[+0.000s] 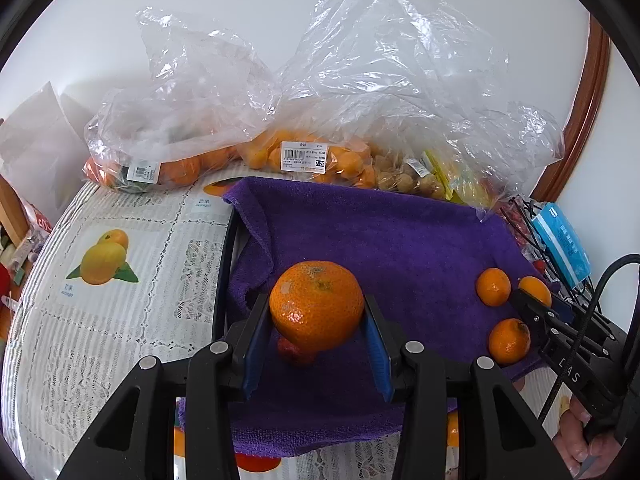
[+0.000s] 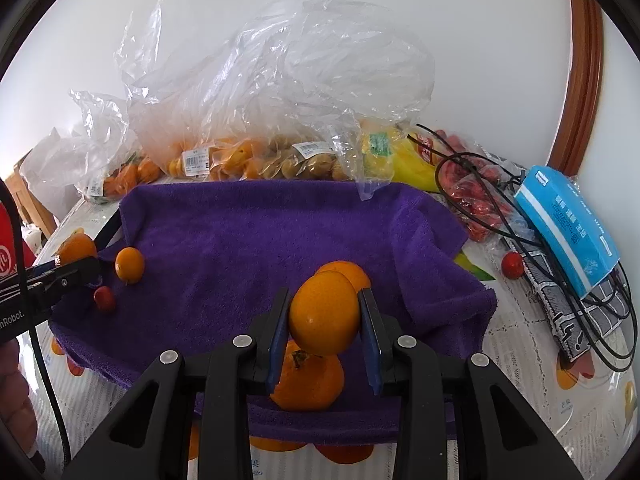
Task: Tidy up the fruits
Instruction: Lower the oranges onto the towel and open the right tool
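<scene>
A purple towel [image 1: 400,240] [image 2: 260,232] covers the table. My left gripper [image 1: 316,300] [image 2: 56,266] is shut on a large mandarin [image 1: 316,306] [image 2: 78,248], held just above the towel's left part. Under it lies a small red fruit [image 1: 294,354] [image 2: 104,298], and a little orange [image 2: 129,265] lies beside that. My right gripper [image 2: 324,294] [image 1: 520,298] is shut on a small smooth orange [image 2: 324,314] [image 1: 534,290] over the towel's right part. A stemmed mandarin [image 2: 308,376] [image 1: 509,341] lies below it and another small orange [image 2: 348,274] [image 1: 494,286] behind.
Clear plastic bags of oranges [image 1: 168,160], small orange fruits [image 1: 304,156] and brown fruits [image 2: 304,164] line the back wall. To the right are a blue tissue pack [image 2: 568,216], black cables [image 2: 480,220], a bag of red fruit [image 2: 476,200] and a loose red fruit [image 2: 513,264].
</scene>
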